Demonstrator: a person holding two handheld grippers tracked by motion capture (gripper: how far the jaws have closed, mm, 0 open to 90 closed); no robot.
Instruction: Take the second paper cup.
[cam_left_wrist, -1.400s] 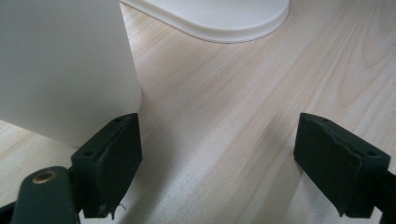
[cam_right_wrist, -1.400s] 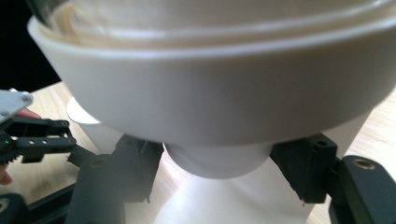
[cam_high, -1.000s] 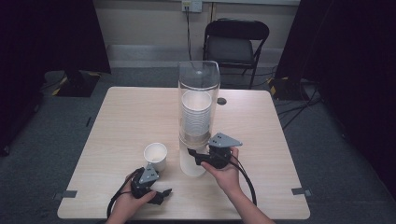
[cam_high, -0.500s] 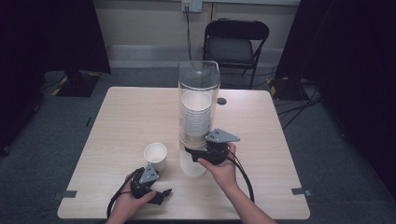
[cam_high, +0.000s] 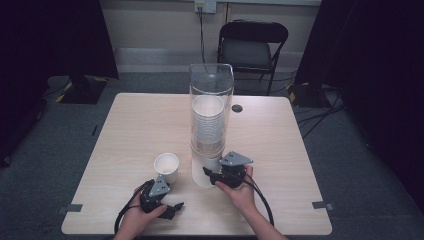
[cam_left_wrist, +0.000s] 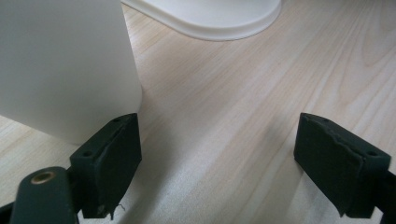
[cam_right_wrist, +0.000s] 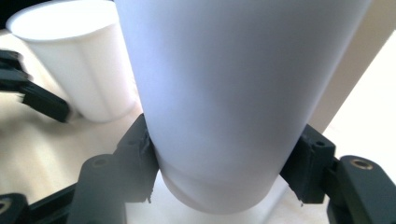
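A tall clear dispenser tube (cam_high: 211, 90) stands mid-table with a stack of white cups (cam_high: 208, 125) inside. At its base my right gripper (cam_high: 208, 173) is shut on the lowest white cup (cam_right_wrist: 224, 93), one jaw pressed to each side of the cup's wall. A single white cup (cam_high: 166, 167) stands upright on the table to the left of the tube. My left gripper (cam_high: 173, 207) lies near the table's front edge, open, with bare wood between its jaws. That single cup (cam_left_wrist: 60, 65) is just beyond its left jaw.
The light wooden table (cam_high: 140, 125) has a small dark disc (cam_high: 237, 108) behind the tube. A black folding chair (cam_high: 252, 45) stands past the far edge. The dispenser's white base (cam_left_wrist: 210, 18) lies ahead of my left gripper.
My right gripper rose slightly at the dispenser's base, then came down a little lower, still around the bottom cup. The left gripper and the single cup have stayed put.
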